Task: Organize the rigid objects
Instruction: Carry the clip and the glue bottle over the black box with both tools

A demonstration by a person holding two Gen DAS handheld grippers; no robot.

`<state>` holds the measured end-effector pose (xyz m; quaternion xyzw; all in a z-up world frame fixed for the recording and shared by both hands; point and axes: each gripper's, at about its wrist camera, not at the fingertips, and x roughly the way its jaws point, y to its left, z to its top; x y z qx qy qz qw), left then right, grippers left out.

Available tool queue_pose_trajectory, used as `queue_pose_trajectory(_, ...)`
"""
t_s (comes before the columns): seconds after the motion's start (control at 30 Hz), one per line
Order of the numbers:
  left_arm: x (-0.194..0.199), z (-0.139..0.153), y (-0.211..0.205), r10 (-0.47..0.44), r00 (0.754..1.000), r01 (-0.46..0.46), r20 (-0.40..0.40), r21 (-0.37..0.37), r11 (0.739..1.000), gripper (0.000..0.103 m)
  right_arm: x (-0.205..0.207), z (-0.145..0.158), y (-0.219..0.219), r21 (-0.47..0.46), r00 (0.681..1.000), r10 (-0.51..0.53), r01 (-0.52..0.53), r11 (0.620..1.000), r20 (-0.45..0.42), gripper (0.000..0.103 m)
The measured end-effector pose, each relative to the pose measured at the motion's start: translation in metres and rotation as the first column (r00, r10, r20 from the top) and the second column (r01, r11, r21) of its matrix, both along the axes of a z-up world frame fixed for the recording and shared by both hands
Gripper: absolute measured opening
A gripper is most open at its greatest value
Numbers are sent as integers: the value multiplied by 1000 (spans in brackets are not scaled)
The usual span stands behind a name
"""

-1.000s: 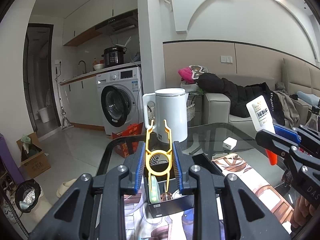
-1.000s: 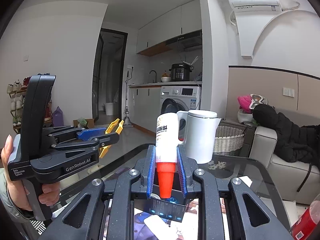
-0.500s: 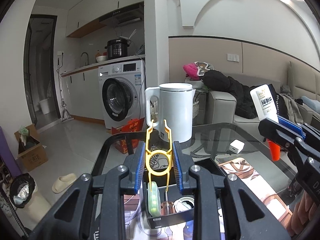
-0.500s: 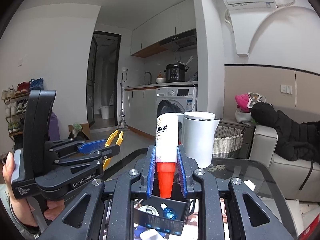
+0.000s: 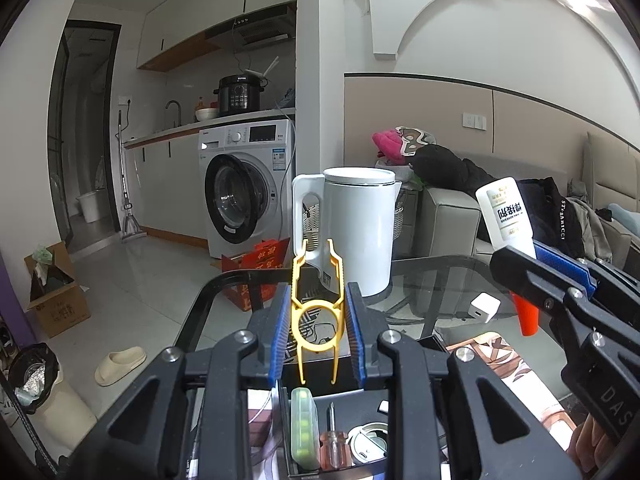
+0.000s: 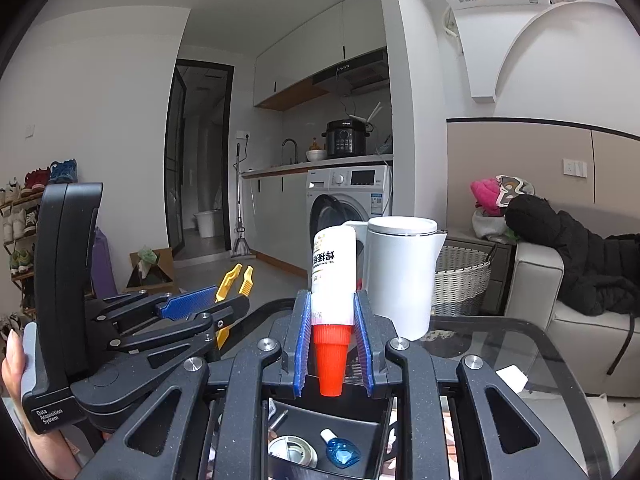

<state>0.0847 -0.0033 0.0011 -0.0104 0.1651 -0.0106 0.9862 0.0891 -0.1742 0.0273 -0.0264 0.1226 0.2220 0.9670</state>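
While both hands hover above a black organizer box (image 5: 360,408) on a glass worktop (image 5: 436,276), each pair of tongs is clamped on an item. The left tongs (image 5: 318,336) grip a yellow plastic tool (image 5: 317,312) with a ring at its middle, pinched between the blue pads (image 5: 280,332); its two forked ends point up toward a white electric kettle (image 5: 356,232) standing at the far end of the worktop, and its lower prongs hang just above the box. The right tongs (image 6: 331,344) hold a white bottle with an orange cone cap (image 6: 331,312) upside down, the cap pointing down over the box's open compartment, the blue pads pressing at the neck where bottle meets cap.

Inside the box lie a pale green case (image 5: 304,428), a small screwdriver with a clear orange handle (image 5: 333,440), a round metal-rimmed lid or tin (image 5: 370,442), hard to identify from this angle, and a small blue-bodied bottle (image 6: 340,450). A white charger cube (image 5: 485,307) sits on the glass near the right side, apart from the box.

Seen from the right wrist camera, the left tongs appear at the left edge, carried by a hand (image 6: 16,364) wrapped around the black grip. A washing machine (image 5: 244,188), a kitchen counter with a pressure cooker (image 5: 239,94), and a grey sofa (image 6: 560,312) piled with dark clothing fill the room behind.
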Motion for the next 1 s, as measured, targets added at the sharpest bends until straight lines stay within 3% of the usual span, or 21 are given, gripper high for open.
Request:
queue_pose_trajectory(0.43,17,-4,1,4,999,-5,-35,-22,1000,24,25,-17,2,-9,996,26,-27,1000,-83,20)
queue_pose_trajectory(1.0,49,-29,-3,-24,978,15,-207,-45,999,24,52,-39,14,-74,971,31,-49,996,-237,20)
